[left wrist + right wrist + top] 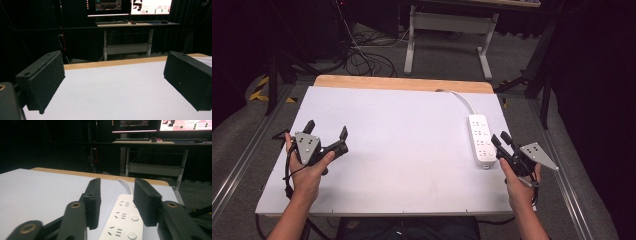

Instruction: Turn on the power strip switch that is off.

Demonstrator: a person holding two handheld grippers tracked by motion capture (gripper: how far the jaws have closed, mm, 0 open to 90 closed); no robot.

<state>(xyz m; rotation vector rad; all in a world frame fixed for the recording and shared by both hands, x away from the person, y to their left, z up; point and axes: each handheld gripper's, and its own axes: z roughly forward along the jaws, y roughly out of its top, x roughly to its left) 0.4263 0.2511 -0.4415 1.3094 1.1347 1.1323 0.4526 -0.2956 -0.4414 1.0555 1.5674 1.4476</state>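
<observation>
A white power strip (479,137) lies flat at the right side of the white tabletop (402,145), its cable (462,99) running off the far edge. My right gripper (499,135) hovers at the strip's near end, held in a hand. In the right gripper view the power strip (125,220) lies on the table between and beyond the jaws of my right gripper (117,181), which stand narrowly apart without touching it. My left gripper (327,126) is held at the table's left side, open wide. Between the jaws of the left gripper (113,65) there is only bare table.
A strip of bare wood (402,82) runs along the table's far edge. Beyond it stand a white desk frame (447,30) and loose cables (362,55) on the floor. Lit monitors (130,6) sit on that desk. Metal rails (562,165) flank the table.
</observation>
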